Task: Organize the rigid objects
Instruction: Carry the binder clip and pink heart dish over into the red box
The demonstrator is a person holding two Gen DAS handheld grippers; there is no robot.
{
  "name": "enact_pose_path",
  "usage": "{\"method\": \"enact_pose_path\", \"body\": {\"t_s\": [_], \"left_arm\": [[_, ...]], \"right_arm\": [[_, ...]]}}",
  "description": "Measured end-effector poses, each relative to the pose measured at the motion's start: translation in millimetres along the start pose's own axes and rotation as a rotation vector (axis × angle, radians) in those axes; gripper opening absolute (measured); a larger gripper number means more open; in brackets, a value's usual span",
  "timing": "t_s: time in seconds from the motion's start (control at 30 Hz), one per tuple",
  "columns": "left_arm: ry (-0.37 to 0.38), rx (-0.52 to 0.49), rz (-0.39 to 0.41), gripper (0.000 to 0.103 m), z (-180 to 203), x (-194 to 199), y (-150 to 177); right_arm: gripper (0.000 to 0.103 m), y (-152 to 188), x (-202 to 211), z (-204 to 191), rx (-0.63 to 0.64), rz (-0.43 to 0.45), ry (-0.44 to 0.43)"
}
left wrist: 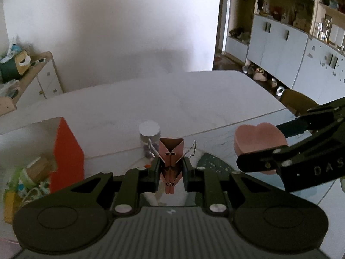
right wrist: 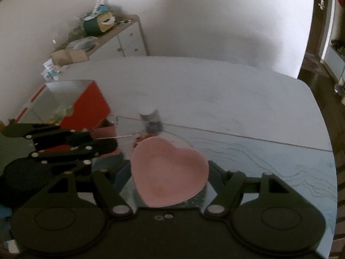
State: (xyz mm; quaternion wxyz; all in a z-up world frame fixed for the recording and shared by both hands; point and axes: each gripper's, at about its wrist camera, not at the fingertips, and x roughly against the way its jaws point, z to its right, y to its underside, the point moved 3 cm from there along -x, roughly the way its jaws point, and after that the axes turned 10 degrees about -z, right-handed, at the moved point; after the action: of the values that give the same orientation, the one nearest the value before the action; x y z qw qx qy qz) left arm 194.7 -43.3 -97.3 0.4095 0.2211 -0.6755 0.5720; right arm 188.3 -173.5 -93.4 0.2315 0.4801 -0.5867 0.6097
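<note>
My left gripper (left wrist: 171, 169) is shut on a pink binder clip (left wrist: 171, 154), its wire handles splayed to both sides, lifted above the table. In the right wrist view the left gripper (right wrist: 101, 141) comes in from the left with the clip (right wrist: 105, 129) at its tip. My right gripper (right wrist: 169, 168) is shut on a pink heart-shaped dish (right wrist: 168, 172), a finger pressing each side of it. The left wrist view shows this dish (left wrist: 256, 136) in the right gripper (left wrist: 265, 146), to the right of the clip. Both dish and clip hang clear of the tabletop.
A small jar with a white lid (left wrist: 149, 131) stands on the white table (left wrist: 172, 99) just beyond the clip. A red box (left wrist: 66, 151) with loose packets stands at the left. A dark spotted mat (left wrist: 213, 166) lies below the grippers. A chair (left wrist: 299, 101) is at the right edge.
</note>
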Motion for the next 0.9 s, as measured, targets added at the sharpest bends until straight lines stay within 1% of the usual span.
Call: {"method": "enact_pose_path", "body": {"t_s": [0.13, 0.37, 0.63, 0.9], "left_arm": [[-0.001, 0.012, 0.018, 0.020, -11.2, 19.5, 5.4], [-0.017, 0.041, 0.033, 0.020, -45.0, 43.9, 17.8], [-0.037, 0.068, 0.036, 0.020, -88.3, 69.9, 33.6], [-0.067, 0.100, 0.045, 0.020, -139.7, 86.6, 47.1]], "right_arm": [[0.074, -0.7, 10.3, -17.9, 0.020, 0.008, -0.007], [0.074, 1.6, 20.5, -53.9, 0.049, 0.022, -0.022], [0.074, -4.2, 20.2, -106.1, 0.086, 0.034, -0.043], [0.074, -14.2, 12.3, -157.5, 0.131, 0.039, -0.050]]}}
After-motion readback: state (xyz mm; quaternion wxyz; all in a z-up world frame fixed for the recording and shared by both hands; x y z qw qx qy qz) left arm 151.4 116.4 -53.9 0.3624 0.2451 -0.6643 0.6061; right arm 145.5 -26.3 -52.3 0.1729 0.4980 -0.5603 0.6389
